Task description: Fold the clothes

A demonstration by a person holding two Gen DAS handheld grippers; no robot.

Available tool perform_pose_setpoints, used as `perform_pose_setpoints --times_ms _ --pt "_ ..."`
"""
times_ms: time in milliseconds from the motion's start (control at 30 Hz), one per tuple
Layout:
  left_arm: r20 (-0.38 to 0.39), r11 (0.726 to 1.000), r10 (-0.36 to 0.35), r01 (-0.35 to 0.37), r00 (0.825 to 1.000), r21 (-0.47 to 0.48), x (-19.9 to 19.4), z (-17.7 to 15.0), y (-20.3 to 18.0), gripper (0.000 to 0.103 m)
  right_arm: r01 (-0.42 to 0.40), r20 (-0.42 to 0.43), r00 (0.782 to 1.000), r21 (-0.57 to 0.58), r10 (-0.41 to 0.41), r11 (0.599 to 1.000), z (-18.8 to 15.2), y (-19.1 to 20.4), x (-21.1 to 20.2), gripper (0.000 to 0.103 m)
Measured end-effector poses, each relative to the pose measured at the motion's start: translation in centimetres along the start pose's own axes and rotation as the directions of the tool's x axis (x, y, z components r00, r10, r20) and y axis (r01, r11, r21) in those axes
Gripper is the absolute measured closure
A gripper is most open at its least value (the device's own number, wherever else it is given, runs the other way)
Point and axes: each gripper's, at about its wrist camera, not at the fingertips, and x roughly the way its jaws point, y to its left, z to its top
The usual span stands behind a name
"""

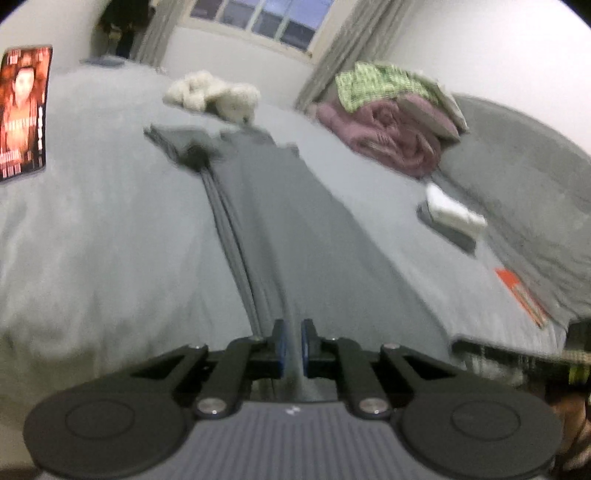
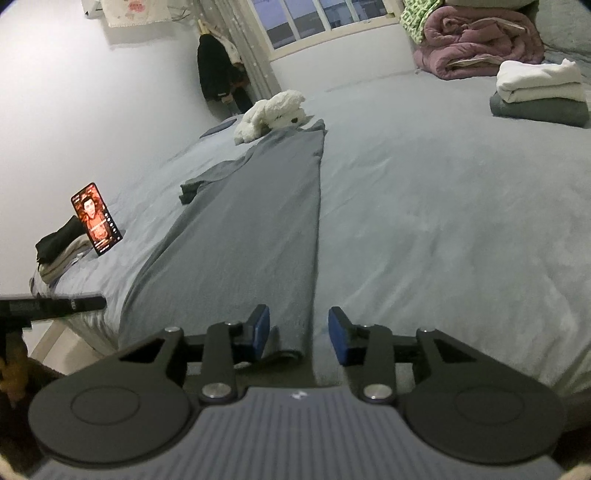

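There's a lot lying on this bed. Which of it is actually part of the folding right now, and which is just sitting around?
Part of the job:
- grey garment, laid out long on the bed
- left gripper, shut on its near edge
- right gripper, open over its near corner

Just lying about:
- white plush toy
- phone, propped up
- pink quilt
- folded white and grey stack

You're in a home bedroom: a grey-sheeted bed (image 2: 424, 206) ahead of the claw, curtained window (image 2: 314, 18) beyond, folded quilts (image 2: 480, 40) stacked far right.
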Motion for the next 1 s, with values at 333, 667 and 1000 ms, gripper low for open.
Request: perform_pose_setpoints --times_ms 333,667,1000 --pt "0.0 0.995 0.062 -0.062 0.998 -0.084 7.5 8.6 2.6 0.081 -0.043 -0.067 0.997 0.052 0.047 0.998 3.6 0.0 2.3 0.058" --pt "0.007 0.98 0.15 -0.148 0.989 -0.131 14.5 11.8 4.5 0.081 -0.046 -0.214 0.974 0.125 0.072 0.991 12.2 -2.5 11.2 0.058" --pt "0.057 0.974 0.17 -0.159 0.984 -0.163 17.9 12.7 6.1 0.082 -0.183 -0.077 0.966 0.48 0.249 0.858 14.7 -8.6 19.5 0.06"
